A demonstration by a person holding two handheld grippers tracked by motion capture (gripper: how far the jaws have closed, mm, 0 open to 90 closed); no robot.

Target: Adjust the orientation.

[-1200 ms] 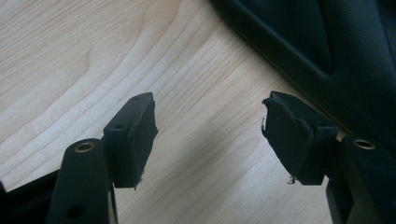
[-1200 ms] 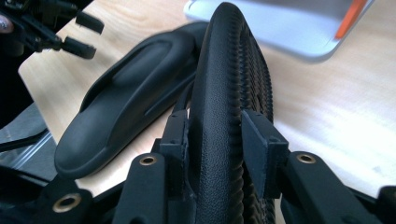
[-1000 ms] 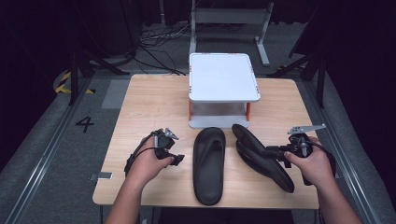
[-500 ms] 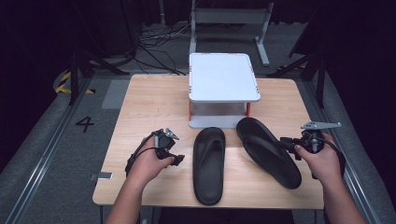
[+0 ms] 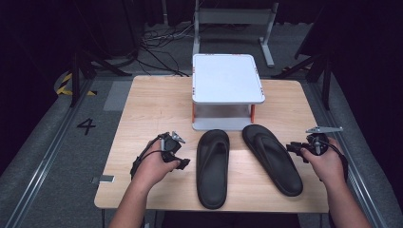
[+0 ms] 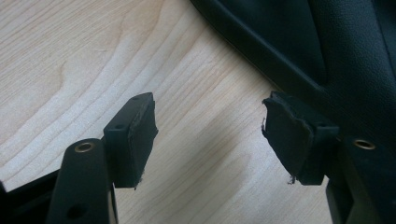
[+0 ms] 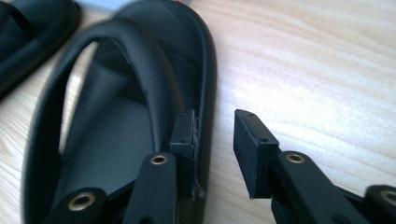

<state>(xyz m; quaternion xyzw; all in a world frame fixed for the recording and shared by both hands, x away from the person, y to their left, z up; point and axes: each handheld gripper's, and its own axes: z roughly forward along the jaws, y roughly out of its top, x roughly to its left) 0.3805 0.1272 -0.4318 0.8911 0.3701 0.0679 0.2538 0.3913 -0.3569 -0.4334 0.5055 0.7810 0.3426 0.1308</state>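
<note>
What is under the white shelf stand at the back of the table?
Under the white shelf stand, between its orange legs, lies a pale lower tray, with nothing visible on its front part. The top covers its rear part. The two black sandals, and, lie on the table in front.

Bare wooden table point(image 5: 152, 109) lies open to the left of the white stand point(image 5: 227, 78), and again to its right. In front of the stand, two black sandals point(image 5: 213, 166) point(image 5: 273, 159) block the middle, with a narrow strip between them.
</note>
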